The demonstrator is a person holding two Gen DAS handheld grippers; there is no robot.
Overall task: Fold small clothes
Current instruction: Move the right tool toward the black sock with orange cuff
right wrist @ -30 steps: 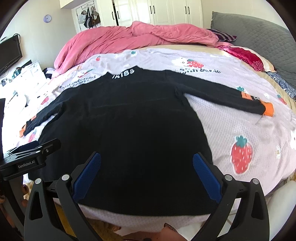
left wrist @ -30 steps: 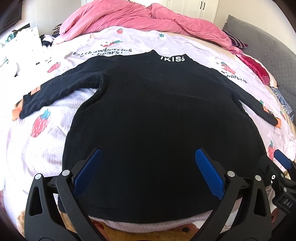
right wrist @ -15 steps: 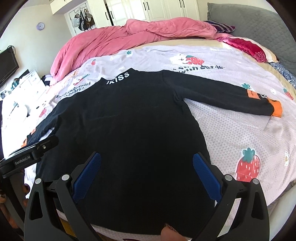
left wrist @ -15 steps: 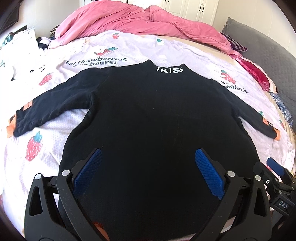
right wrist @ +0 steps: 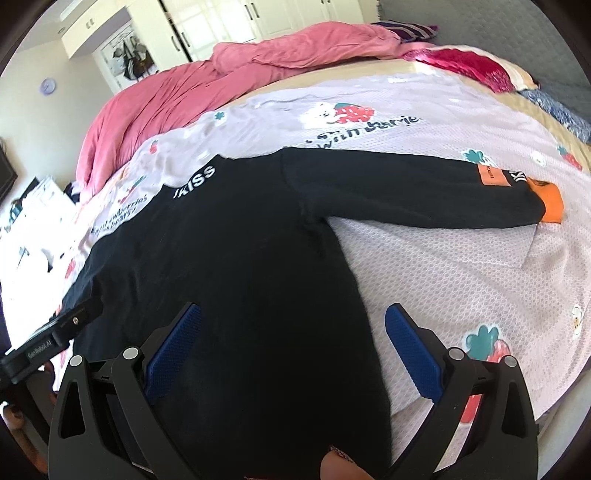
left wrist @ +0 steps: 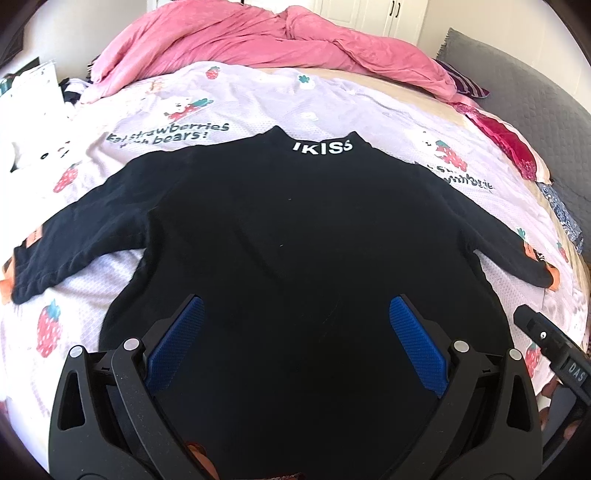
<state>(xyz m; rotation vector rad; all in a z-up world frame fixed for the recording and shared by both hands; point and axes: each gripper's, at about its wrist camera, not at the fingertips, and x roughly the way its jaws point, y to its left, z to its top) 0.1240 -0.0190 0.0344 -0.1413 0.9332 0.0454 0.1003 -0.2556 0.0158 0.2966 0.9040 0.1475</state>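
A small black long-sleeved top [left wrist: 295, 240] lies flat on the bed, collar with white "IKISS" lettering at the far side and both sleeves spread out. My left gripper [left wrist: 295, 314] is open, hovering above the lower middle of the top. My right gripper [right wrist: 291, 321] is open, above the top's [right wrist: 229, 258] lower right part, one blue fingertip [right wrist: 397, 317] over the bed sheet. The right sleeve ends in an orange cuff [right wrist: 550, 201]. The other gripper shows at the edge of each view.
The bed sheet [left wrist: 258, 107] is pale lilac with strawberry and bear prints. A pink duvet [left wrist: 280, 40] is heaped at the far side. A grey padded headboard [left wrist: 524, 92] and red pillow [left wrist: 506, 140] lie to the right. White wardrobes [right wrist: 221, 22] stand behind.
Both grippers moved forward over the top, so the hem has left view. The right gripper also turned toward the right sleeve. Both stayed open.
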